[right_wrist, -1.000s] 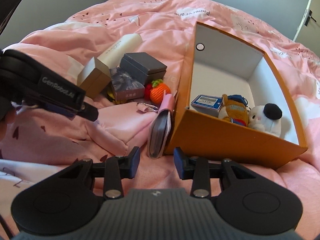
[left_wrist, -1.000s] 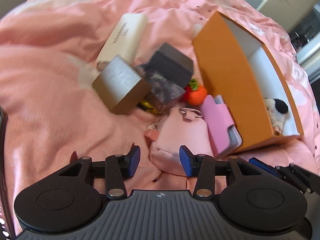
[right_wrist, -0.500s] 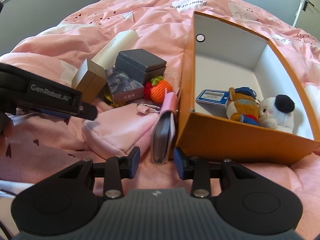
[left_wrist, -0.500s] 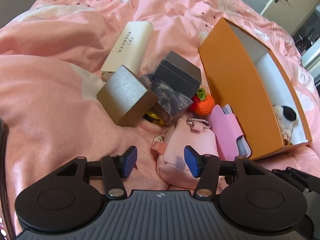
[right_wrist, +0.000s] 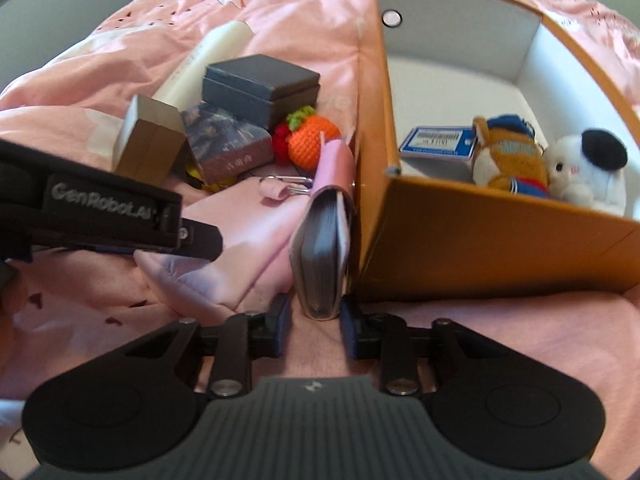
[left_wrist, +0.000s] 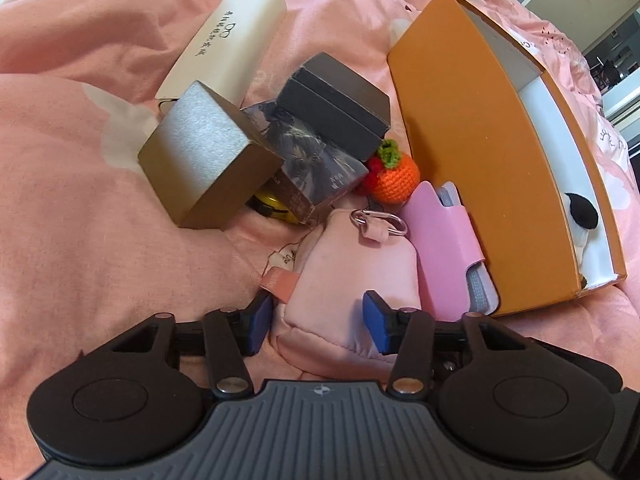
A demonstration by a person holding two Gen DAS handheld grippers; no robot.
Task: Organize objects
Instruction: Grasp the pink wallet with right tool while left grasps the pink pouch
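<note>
A soft pink pouch (left_wrist: pixel 352 268) with a key clip lies on the pink bedspread. My left gripper (left_wrist: pixel 318 322) straddles its near corner, jaws closing, pads not visibly pressing. From the right wrist view, that left gripper (right_wrist: pixel 120 216) rests over the pouch (right_wrist: pixel 240 232). A pink wallet (right_wrist: pixel 324 264) stands on edge against the orange box (right_wrist: pixel 480 248). My right gripper (right_wrist: pixel 314 322) has the wallet's near end between its closing fingertips, with slim gaps on both sides. The left wrist view shows the wallet (left_wrist: pixel 444 240) leaning on the box's outer wall (left_wrist: pixel 480 140).
Behind the pouch lie a crocheted orange (left_wrist: pixel 396 178), a grey box (left_wrist: pixel 336 104), a printed card box (left_wrist: pixel 308 160), a brushed metallic box (left_wrist: pixel 204 156) and a cream case (left_wrist: pixel 224 44). Inside the orange box sit two plush toys (right_wrist: pixel 584 172) and a blue card (right_wrist: pixel 436 142).
Both grippers have come down closer to the bed. The left jaws now bracket the pouch's corner. The right jaws have narrowed around the wallet's end.
</note>
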